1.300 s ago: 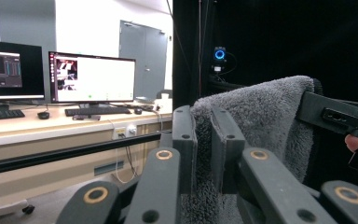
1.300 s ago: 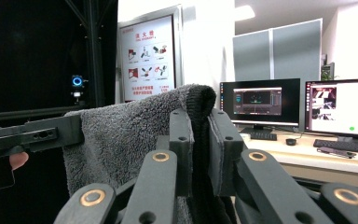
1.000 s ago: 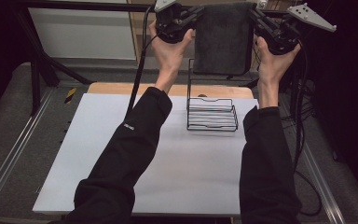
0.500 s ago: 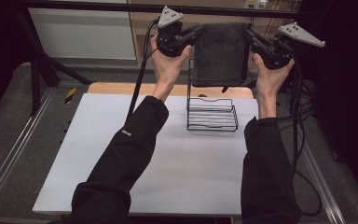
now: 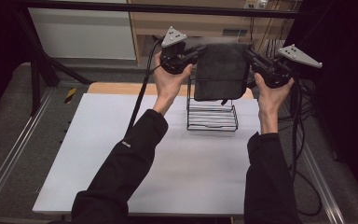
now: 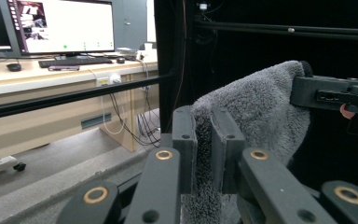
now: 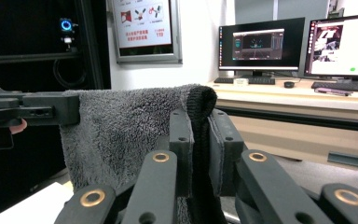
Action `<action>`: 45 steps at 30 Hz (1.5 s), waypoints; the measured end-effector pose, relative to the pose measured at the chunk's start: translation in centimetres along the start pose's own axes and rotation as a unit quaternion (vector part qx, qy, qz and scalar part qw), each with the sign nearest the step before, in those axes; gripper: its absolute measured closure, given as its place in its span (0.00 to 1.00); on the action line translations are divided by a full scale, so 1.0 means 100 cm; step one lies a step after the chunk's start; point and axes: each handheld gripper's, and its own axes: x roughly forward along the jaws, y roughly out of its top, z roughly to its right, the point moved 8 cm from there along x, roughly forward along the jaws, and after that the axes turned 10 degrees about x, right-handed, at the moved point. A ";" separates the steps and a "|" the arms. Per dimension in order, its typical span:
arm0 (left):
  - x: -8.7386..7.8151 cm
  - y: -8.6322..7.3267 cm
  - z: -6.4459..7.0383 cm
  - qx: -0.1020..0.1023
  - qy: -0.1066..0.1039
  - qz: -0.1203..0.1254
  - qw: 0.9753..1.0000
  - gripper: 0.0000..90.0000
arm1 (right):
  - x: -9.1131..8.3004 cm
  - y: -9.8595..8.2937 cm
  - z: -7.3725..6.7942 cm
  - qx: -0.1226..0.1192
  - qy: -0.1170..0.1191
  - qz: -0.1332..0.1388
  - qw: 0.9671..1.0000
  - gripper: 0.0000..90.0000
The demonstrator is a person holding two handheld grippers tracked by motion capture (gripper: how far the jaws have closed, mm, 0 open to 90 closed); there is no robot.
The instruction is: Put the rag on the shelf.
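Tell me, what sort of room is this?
Probably a lab or office workspace: desks with lit computer monitors and keyboards, a poster on the wall, and a white work table inside a black metal frame.

Towel (image 5: 221, 72) above rack (image 5: 212, 116), between tools.

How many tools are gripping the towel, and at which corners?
2. The left tool pinches the towel at its upper left corner; the right tool pinches its upper right corner, above the rack.
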 end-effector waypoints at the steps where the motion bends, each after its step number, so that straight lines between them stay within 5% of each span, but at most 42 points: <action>1: 0.000 -0.002 0.001 0.001 -0.002 -0.003 1.000 0.91 | -0.001 -0.002 0.001 -0.001 0.000 -0.002 1.000 0.91; 22: -0.016 -0.014 0.019 0.026 -0.025 -0.015 0.999 0.91 | -0.015 -0.021 -0.002 -0.012 0.013 -0.024 1.000 0.91; 34: -0.024 -0.022 0.030 0.019 -0.030 -0.023 0.999 0.91 | -0.023 -0.028 -0.004 -0.022 0.019 -0.025 0.999 0.91; 45: -0.030 -0.033 0.043 0.023 -0.043 -0.047 0.998 0.90 | -0.035 -0.038 -0.005 -0.016 0.034 -0.057 0.998 0.89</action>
